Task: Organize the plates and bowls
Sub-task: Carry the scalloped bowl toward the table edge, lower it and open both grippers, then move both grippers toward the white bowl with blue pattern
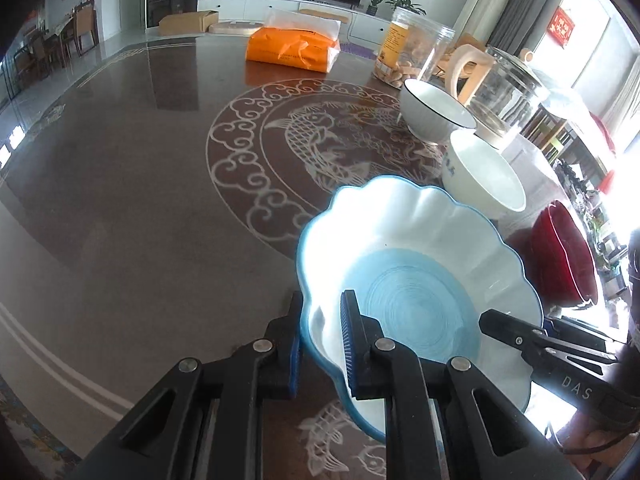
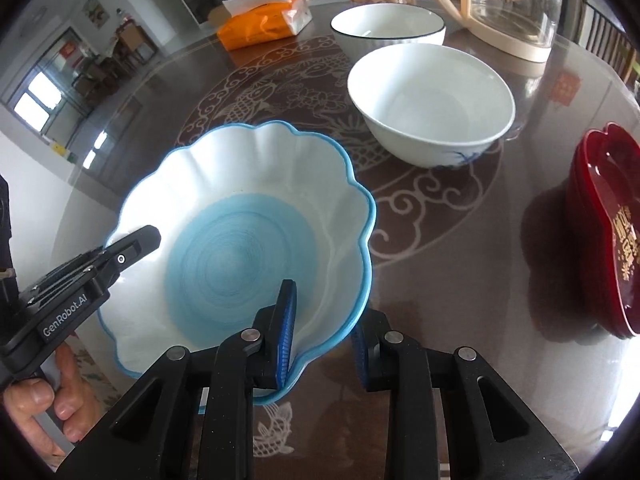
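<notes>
A scalloped white bowl with a blue rim and blue centre (image 1: 416,280) (image 2: 240,240) sits at the near side of the dark table. My left gripper (image 1: 322,344) straddles its left rim, one finger inside and one outside, with a gap to the wall. My right gripper (image 2: 322,340) straddles its right rim the same way. Beyond stand a plain white bowl (image 1: 484,176) (image 2: 432,104) and a dark-rimmed white bowl (image 1: 432,108) (image 2: 388,24). Red dishes (image 1: 564,256) (image 2: 608,228) are stacked at the right.
An orange tissue pack (image 1: 292,48) (image 2: 260,20), a clear snack jar (image 1: 412,48) and a glass kettle with a cream handle (image 1: 500,88) (image 2: 504,4) stand at the back. The table (image 1: 140,184) has a fish pattern at its middle.
</notes>
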`<state>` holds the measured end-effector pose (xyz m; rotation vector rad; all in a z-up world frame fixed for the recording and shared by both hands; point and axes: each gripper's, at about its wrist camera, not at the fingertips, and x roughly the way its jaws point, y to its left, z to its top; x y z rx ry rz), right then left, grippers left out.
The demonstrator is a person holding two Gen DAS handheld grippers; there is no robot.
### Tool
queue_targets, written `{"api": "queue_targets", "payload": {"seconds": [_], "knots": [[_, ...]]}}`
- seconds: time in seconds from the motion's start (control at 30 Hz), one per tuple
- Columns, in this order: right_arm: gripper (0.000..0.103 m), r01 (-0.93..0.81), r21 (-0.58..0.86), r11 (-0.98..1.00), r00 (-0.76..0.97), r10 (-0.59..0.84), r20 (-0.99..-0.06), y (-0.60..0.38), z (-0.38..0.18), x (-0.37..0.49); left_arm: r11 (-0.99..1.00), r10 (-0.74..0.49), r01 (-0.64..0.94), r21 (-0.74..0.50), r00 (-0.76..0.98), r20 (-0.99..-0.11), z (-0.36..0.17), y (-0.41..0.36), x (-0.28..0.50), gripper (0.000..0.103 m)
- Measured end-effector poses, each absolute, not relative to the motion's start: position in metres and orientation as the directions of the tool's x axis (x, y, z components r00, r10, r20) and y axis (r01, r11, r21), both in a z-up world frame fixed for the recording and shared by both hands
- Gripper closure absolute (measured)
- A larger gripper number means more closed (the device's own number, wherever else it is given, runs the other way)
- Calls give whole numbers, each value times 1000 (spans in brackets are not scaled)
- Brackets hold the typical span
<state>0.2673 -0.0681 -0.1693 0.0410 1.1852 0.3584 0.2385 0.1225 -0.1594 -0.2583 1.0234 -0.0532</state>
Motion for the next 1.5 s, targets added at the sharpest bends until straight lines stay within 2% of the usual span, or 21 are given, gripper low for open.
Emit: {"api": "queue_targets", "payload": {"seconds": [0.23, 0.4, 0.47, 0.5, 0.53, 0.57, 0.6, 0.63, 0.67, 0.7, 0.77, 0.93, 1.1, 1.4, 1.5], "knots": [[78, -225, 162, 961, 362, 237, -902, -109, -171, 237, 967, -191, -40, -250, 533, -825, -169, 78, 215, 87], [79, -189, 211, 959, 375, 269, -887, -132, -176, 229, 968, -193, -30, -249, 543, -817, -170, 70, 211, 87], [73, -187, 223, 957, 412, 282, -867, -137, -168, 222, 968, -175, -48, -246, 575, -799, -159, 75, 204, 85], [55, -186, 229, 956, 435, 289, -853, -140, -161, 218, 972, -148, -57, -226, 596, -789, -151, 77, 199, 85], [46, -186, 237, 954, 466, 298, -833, -145, -152, 213, 976, -118, -71, -204, 615, -779, -143, 79, 192, 84], [39, -180, 235, 955, 501, 294, -814, -148, -142, 209, 978, -91, -89, -188, 630, -771, -136, 80, 187, 77], [39, -170, 224, 960, 536, 280, -796, -153, -131, 203, 978, -66, -109, -176, 641, -765, -129, 83, 182, 69], [38, -160, 209, 965, 564, 263, -782, -158, -122, 198, 976, -39, -135, -169, 657, -753, -122, 83, 176, 38], [34, -148, 192, 970, 587, 243, -773, -162, -115, 193, 973, -7, -164, -163, 683, -730, -115, 83, 168, 17], [31, -133, 171, 976, 607, 217, -764, -165, -108, 189, 970, 32, -191, -150, 715, -698, -107, 81, 159, 13], [31, -120, 139, 983, 634, 183, -751, -169, -99, 180, 978, 92, -192, -80, 743, -663, -96, 67, 148, 12], [31, -110, 73, 991, 689, 129, -713, -174, -86, 152, 988, 149, -132, 76, 740, -655, -81, 28, 133, 12], [31, -102, 47, 994, 710, 106, -696, -178, -89, 133, 987, 159, -96, 129, 724, -671, -81, 7, 126, 11], [31, -86, 84, 993, 713, 120, -691, -195, -88, 121, 984, 173, -99, 147, 716, -676, -76, -1, 114, 11], [30, -71, 82, 994, 725, 108, -681, -199, -85, 119, 976, 211, -117, 185, 724, -656, -73, -4, 109, 4]]}}
